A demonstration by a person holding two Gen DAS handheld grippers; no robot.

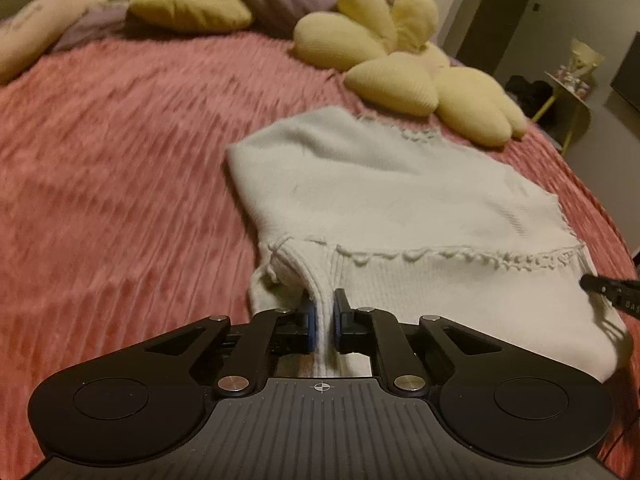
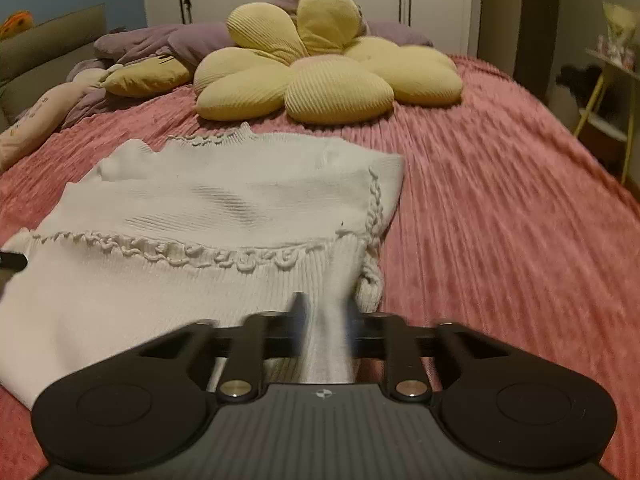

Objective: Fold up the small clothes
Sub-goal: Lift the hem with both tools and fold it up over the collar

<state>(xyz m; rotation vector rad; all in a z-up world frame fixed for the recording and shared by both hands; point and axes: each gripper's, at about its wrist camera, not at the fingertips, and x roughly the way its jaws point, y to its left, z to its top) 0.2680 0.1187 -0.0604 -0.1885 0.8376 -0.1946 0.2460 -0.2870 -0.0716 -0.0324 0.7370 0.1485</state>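
A small white knit sweater (image 1: 380, 200) lies on the pink ribbed bedspread (image 1: 120, 160), its near part folded over with a ruffled hem line across it. My left gripper (image 1: 323, 320) is shut on the sweater's near left edge. In the right wrist view the same sweater (image 2: 224, 208) fills the left half. My right gripper (image 2: 325, 312) is shut on its near right edge, with the cloth bunched between the fingers. The right gripper's tip also shows at the right edge of the left wrist view (image 1: 612, 292).
A yellow flower-shaped cushion (image 2: 320, 68) lies on the bed beyond the sweater. Purple bedding (image 2: 160, 44) and a pink pillow (image 2: 36, 120) lie at the far left. A small side table (image 2: 612, 92) stands off the bed at right. White wardrobe doors stand behind.
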